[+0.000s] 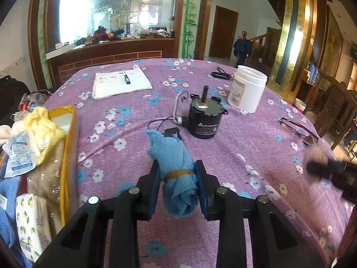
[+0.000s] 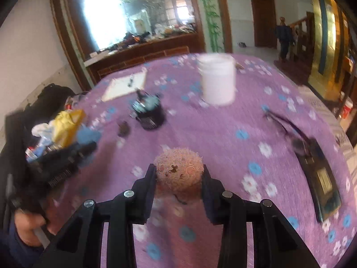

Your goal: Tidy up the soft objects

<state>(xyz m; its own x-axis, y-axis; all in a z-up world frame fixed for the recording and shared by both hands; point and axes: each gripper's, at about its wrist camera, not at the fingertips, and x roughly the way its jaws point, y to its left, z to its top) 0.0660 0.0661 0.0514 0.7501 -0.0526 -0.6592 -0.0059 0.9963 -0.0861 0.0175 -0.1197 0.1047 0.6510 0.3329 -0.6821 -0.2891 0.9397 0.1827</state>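
left tongs [image 1: 177,176] pinching a rolled blue towel [image 1: 175,163], pads pressed on both sides at the rubber band [image 1: 178,173] that wraps its middle; roll points away from the camera, its far end above the bench [image 1: 245,151] near a small black plug [image 1: 171,131]. right tongs [image 2: 178,176] pinching a round pinkish fuzzy ball [image 2: 178,167] with dark specks on it, pads touching its sides, ball held over the purple flowered cloth [image 2: 223,145]; right view is motion blurred. in the left view the right tongs show as a dark blur at the right edge [image 1: 330,172] with the ball a pale smear beside them. yellow box [image 1: 67,147] at the left bench edge, stuffed with soft things: yellow cloth [image 1: 42,125], a white printed packet [image 1: 20,154], a patterned tissue pack [image 1: 31,223], blue cloth [image 1: 6,201] beside it. on the bench further back: black motor [image 1: 205,120] with upright shaft and wires, white plastic jar [image 1: 247,89] just behind and right of it, open notebook [image 1: 121,82] with a pen [image 1: 126,77] on it, glasses [image 1: 296,129] at right, keys or strap [image 1: 221,74] near the jar, cannot tell which. right view also shows a dark flat device [image 2: 321,178] at right and a hand [image 2: 29,227] gripping the left tool's handle at lower left. a person [image 1: 242,49] stands far back by the stairs.
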